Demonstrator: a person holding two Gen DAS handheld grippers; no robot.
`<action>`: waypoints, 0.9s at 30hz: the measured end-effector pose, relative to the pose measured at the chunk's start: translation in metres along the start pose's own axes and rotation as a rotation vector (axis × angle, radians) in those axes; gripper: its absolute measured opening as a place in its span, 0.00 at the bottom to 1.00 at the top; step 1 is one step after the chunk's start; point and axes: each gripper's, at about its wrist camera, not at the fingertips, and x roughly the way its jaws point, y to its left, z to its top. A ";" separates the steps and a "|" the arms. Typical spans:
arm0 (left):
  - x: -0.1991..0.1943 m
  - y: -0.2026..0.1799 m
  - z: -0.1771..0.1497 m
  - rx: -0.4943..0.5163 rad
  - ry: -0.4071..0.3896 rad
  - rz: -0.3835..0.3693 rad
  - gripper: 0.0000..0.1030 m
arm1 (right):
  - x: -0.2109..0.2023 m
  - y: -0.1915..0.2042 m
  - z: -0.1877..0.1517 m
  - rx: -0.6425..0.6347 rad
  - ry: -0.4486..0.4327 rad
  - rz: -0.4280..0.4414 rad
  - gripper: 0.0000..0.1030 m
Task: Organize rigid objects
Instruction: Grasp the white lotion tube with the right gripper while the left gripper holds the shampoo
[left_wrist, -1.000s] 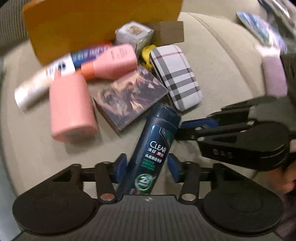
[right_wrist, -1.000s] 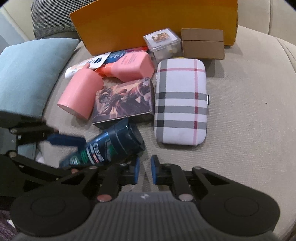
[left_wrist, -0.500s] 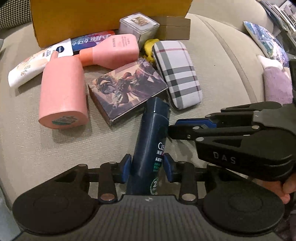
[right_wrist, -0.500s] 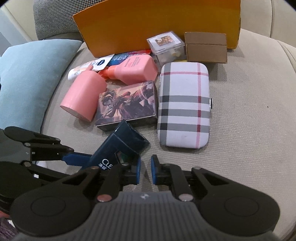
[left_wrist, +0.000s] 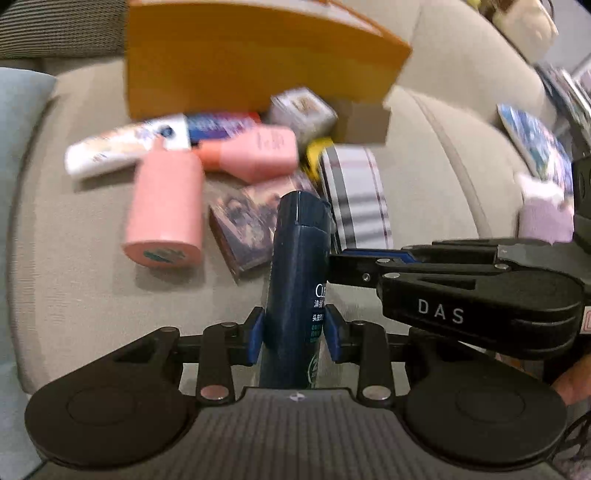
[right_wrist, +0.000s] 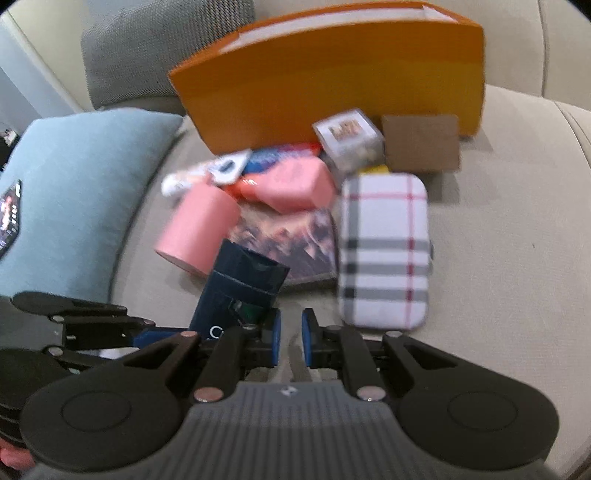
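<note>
A dark blue shampoo bottle (left_wrist: 297, 251) stands between the pads of my left gripper (left_wrist: 293, 332), which is shut on its lower body. Its cap points away toward the pile, and it is held up off the beige sofa seat (left_wrist: 92, 295). In the right wrist view the same bottle (right_wrist: 243, 288) sits at lower left, with the left gripper's fingers (right_wrist: 147, 334) reaching in from the left. My right gripper (right_wrist: 291, 339) is shut with nothing between its pads. In the left wrist view the right gripper (left_wrist: 340, 267) has its tips against the bottle's right side.
An orange box (right_wrist: 332, 85) stands at the back. In front of it lie a plaid case (right_wrist: 384, 251), a pink cylinder (right_wrist: 195, 232), a pink bottle (right_wrist: 291, 184), a picture box (right_wrist: 288, 247), a clear cube (right_wrist: 347, 144), a brown box (right_wrist: 421, 142) and a white tube (right_wrist: 199, 177). A blue cushion (right_wrist: 74, 195) lies on the left.
The left jaws have closed onto the shampoo bottle, which rolled so its label faces right and now rises off the seat. Both grippers have lifted, and the pile looks farther away.
</note>
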 end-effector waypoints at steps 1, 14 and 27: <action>-0.006 0.003 0.002 -0.018 -0.021 0.006 0.37 | -0.002 0.004 0.005 -0.004 -0.008 0.013 0.14; -0.049 0.070 0.033 -0.278 -0.156 0.162 0.37 | 0.021 0.064 0.068 -0.193 -0.047 0.048 0.20; -0.023 0.131 0.049 -0.450 -0.143 0.296 0.37 | 0.105 0.118 0.106 -0.612 0.024 -0.040 0.42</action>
